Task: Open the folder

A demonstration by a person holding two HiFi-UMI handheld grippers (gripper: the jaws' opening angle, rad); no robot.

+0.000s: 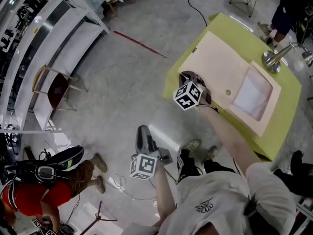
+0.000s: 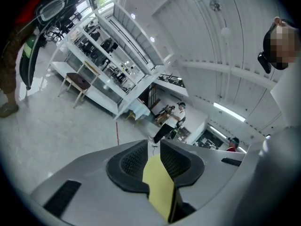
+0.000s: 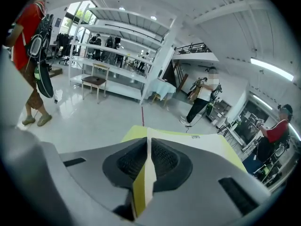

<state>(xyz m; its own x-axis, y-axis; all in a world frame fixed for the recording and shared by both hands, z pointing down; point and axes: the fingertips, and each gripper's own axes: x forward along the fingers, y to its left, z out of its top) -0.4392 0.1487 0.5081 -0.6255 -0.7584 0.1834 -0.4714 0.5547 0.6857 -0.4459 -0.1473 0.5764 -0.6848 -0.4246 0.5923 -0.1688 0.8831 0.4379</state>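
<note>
**Folder, count: one.** Pale cream, lying flat on the surface and covering much of its top. A small round stud sits near the middle. A whitish rectangular panel is set in toward the right end. A small dark tag shows at the left edge.

**Tongs, count: two, both mine.**
- My right tongs are at the folder's near left corner. In the right gripper view, the right tongs are closed tight. A thin cream edge of the folder runs up between the pads and carries on into the cream sheet beyond.
- My left tongs are off the surface, over the floor, well apart from the folder. In the left gripper view, the left tongs stand a narrow gap apart, with open room showing through the top of the gap. A yellow strip fills the low part of the gap; I cannot tell what it is.

**Surface, count: one.** The top is yellow-green, showing as a border around the folder. One metal stand with a round base sits on it just past the folder's right end.

**Room.**
- Floor: grey and glossy, crossed by one red line.
- White shelving: one long run along the left.
- Chair: one, with a dark seat, beside the shelving.
- Person in a red top with a dark backpack: one, at the lower left.
- Legs of one more person, at the far corner of the surface.
</note>
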